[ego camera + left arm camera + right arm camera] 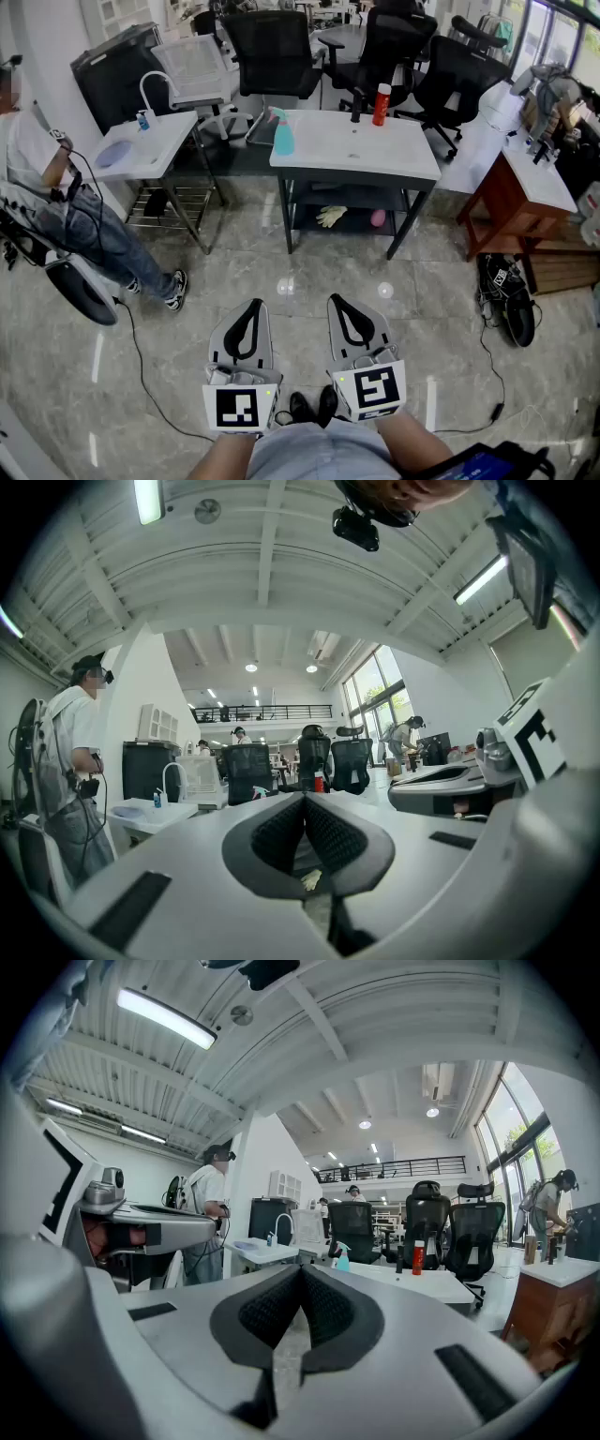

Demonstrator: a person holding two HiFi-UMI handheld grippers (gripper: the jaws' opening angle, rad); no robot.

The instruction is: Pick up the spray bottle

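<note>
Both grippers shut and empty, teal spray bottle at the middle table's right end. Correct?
No. Head view: the teal spray bottle stands at the left end of the middle table. Left gripper and right gripper are shut and empty.

Person [94, 230] cut by left edge; spray bottle [342, 1258] tiny, label unreadable; pink shelf item [378, 218] unidentifiable.

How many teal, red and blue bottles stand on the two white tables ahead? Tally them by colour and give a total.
Teal: 1, the spray bottle
Red: 1, the red bottle
Blue: 1, the small blue bottle
Total: 3
</note>
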